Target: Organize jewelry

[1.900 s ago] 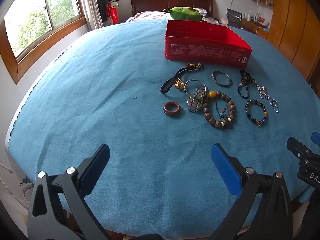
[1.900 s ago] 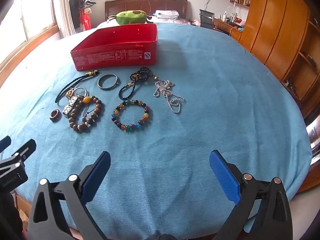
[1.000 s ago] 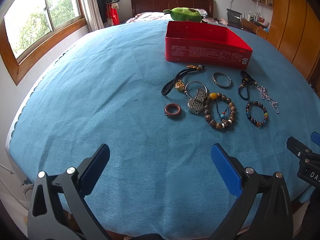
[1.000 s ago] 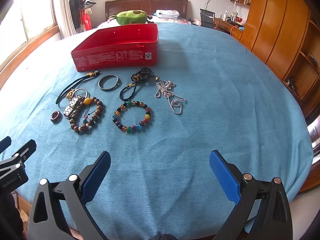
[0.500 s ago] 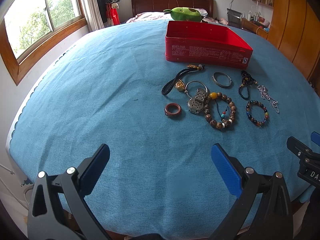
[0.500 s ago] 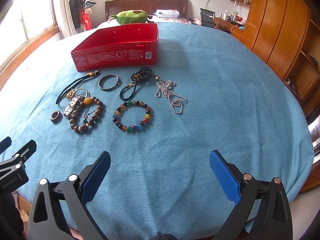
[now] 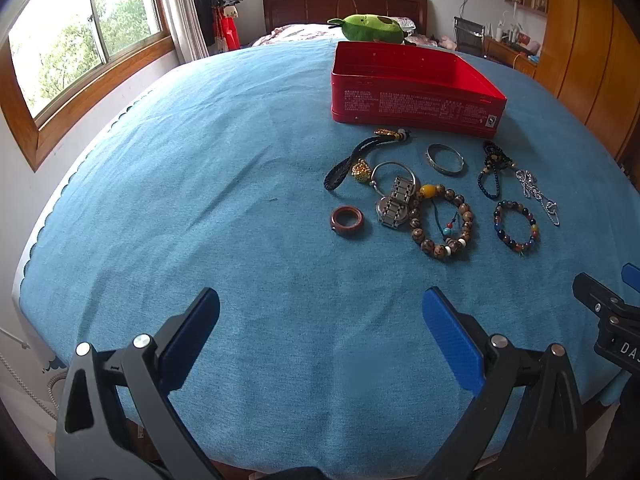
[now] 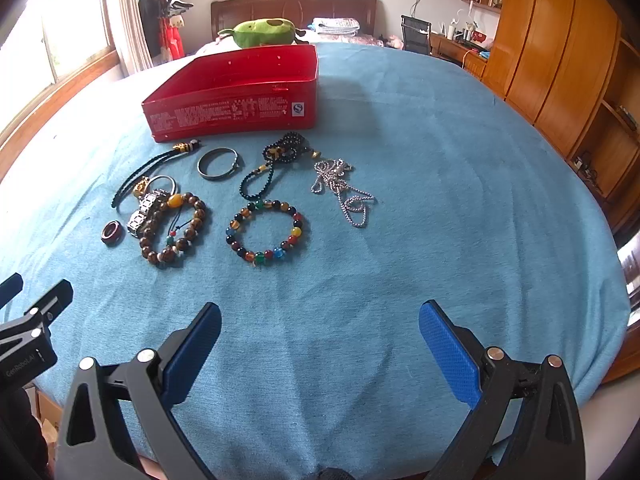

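Jewelry lies on a blue cloth in front of an open red tin (image 7: 416,92) (image 8: 236,96). There is a red-brown ring (image 7: 346,220) (image 8: 111,233), a metal watch (image 7: 394,204) (image 8: 142,213), a brown bead bracelet (image 7: 442,224) (image 8: 174,228), a coloured bead bracelet (image 7: 516,226) (image 8: 265,231), a silver bangle (image 7: 445,159) (image 8: 218,163), a black bead string (image 7: 493,170) (image 8: 276,160), a silver chain (image 7: 538,194) (image 8: 344,192) and a black cord charm (image 7: 360,158) (image 8: 152,168). My left gripper (image 7: 320,312) and right gripper (image 8: 320,320) are open and empty, near the table's front edge.
The blue cloth (image 7: 200,200) (image 8: 460,200) covers a round table. A green plush toy (image 7: 368,28) (image 8: 260,32) lies behind the tin. Wooden cabinets (image 8: 560,60) stand at the right and a window (image 7: 80,32) at the left.
Both views have shifted very slightly, so the jewelry sits a little lower in frame. Both grippers stay open and nothing on the cloth has moved.
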The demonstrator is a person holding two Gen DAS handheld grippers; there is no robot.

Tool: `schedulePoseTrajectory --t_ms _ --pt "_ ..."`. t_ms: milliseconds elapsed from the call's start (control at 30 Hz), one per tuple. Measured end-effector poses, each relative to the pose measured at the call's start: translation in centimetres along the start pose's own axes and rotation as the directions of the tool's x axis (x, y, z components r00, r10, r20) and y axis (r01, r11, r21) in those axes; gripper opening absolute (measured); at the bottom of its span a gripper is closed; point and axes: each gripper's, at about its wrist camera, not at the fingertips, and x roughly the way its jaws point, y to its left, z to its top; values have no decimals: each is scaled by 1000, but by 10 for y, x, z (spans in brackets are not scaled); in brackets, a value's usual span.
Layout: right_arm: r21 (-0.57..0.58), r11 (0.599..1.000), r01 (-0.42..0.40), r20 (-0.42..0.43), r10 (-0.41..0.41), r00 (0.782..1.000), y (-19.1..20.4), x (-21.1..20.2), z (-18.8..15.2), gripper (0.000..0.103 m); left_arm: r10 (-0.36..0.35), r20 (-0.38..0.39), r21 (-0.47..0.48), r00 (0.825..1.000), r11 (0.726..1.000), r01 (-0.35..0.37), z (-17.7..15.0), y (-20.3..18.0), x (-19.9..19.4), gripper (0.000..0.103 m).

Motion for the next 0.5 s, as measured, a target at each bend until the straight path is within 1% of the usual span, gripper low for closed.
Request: schedulePoseTrajectory --t_ms 500 --pt "1 1000 -2 -1 2 1000 -1 1 1 99 1 -1 1 1000 1000 -1 1 2 1 100"
